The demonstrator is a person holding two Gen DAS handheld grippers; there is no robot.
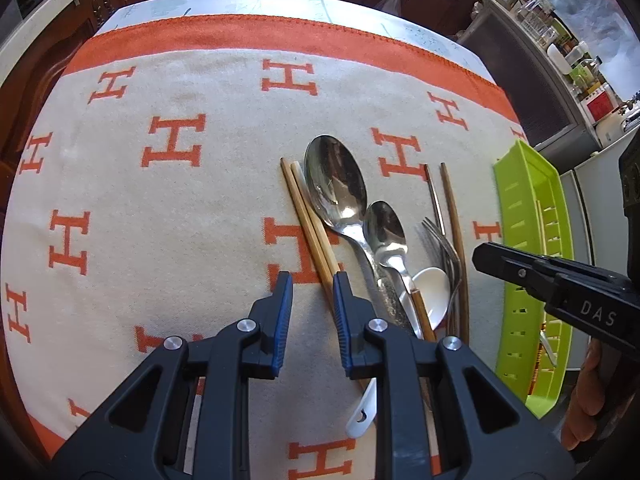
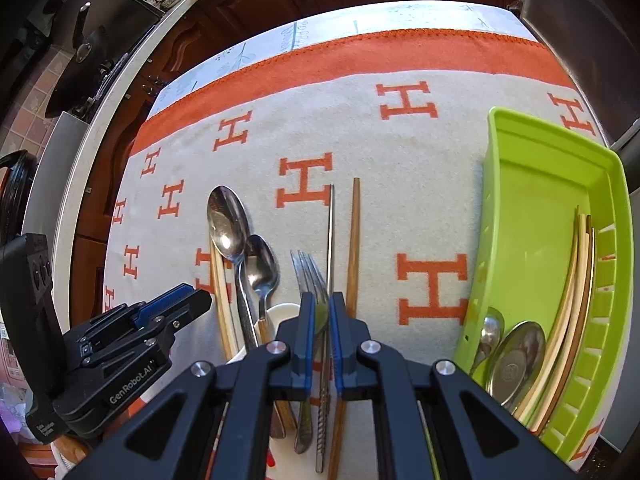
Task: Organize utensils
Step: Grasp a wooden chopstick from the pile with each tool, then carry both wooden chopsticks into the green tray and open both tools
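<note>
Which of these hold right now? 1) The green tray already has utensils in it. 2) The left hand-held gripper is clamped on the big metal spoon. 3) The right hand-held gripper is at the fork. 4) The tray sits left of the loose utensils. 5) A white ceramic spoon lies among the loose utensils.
1) True: the lime-green plastic tray holds spoons and chopsticks.
2) False: the left hand-held gripper is open, near the pale wooden chopsticks, not on the large metal spoon.
3) True: the right hand-held gripper has its fingers narrowly around the metal fork.
4) False: it sits to their right.
5) True: the white ceramic spoon lies there.
</note>
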